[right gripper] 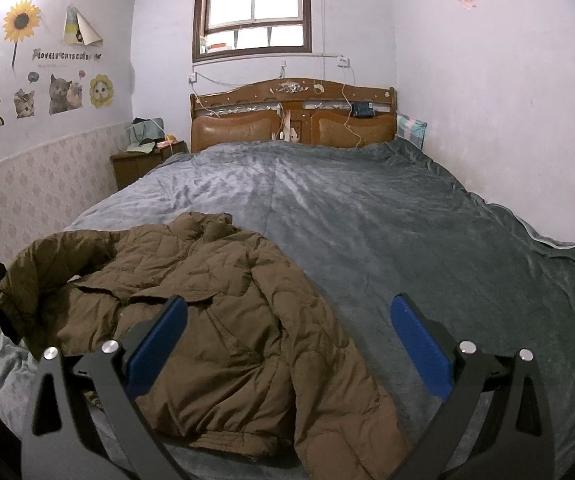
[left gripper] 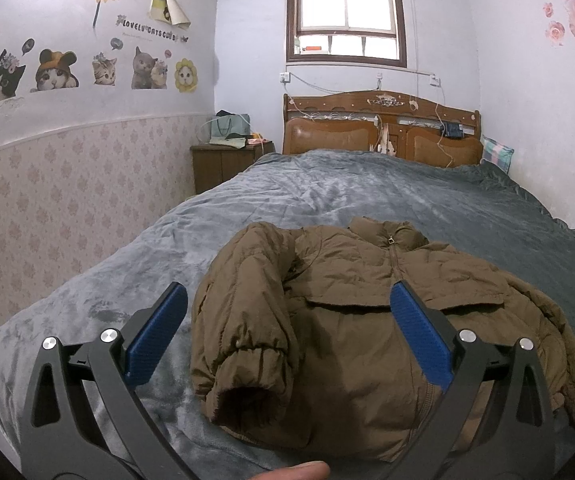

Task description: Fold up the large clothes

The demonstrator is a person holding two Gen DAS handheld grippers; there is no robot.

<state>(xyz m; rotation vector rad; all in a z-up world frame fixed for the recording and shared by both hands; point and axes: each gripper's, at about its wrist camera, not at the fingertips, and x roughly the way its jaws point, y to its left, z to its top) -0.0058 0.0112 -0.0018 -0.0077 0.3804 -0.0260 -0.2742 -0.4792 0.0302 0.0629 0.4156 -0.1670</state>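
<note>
Both the left gripper [left gripper: 287,320] and right gripper [right gripper: 287,324] hover with blue ribbed fingers spread wide, empty. Below lies a brown quilted puffer jacket [left gripper: 347,300], zipped, one sleeve folded across, seemingly front-up, on the plush grey blanket [right gripper: 367,208]. Beyond, a carved wooden headboard [right gripper: 291,116].

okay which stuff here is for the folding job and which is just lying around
For the job: brown jacket, left gripper, right gripper, grey blanket it lies on.
Lying about: nightstand with bag, checked pillow, wall stickers.
</note>
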